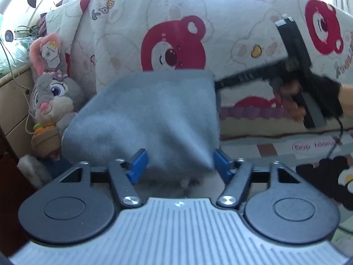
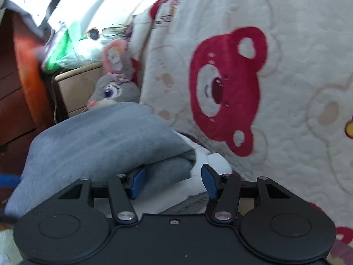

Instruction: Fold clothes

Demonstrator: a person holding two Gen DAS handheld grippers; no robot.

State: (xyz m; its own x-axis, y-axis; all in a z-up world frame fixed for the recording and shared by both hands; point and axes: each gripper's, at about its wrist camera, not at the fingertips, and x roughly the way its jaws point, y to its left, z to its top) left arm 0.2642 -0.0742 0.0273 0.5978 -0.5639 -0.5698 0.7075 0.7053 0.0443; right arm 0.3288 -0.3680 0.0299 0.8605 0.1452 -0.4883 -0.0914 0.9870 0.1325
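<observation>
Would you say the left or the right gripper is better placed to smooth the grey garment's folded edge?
Probably the right gripper: its open jaws sit at the grey garment's layered edge. The left gripper faces plain cloth.

The folded grey fleece garment (image 1: 145,119) hides the lower body of the grey plush rabbit with pink ears (image 1: 49,90). A black handheld gripper (image 1: 293,75) is motion-blurred (its fingertips vanish behind the garment). The cream bear-print quilt (image 2: 275,84) runs off-frame.
</observation>
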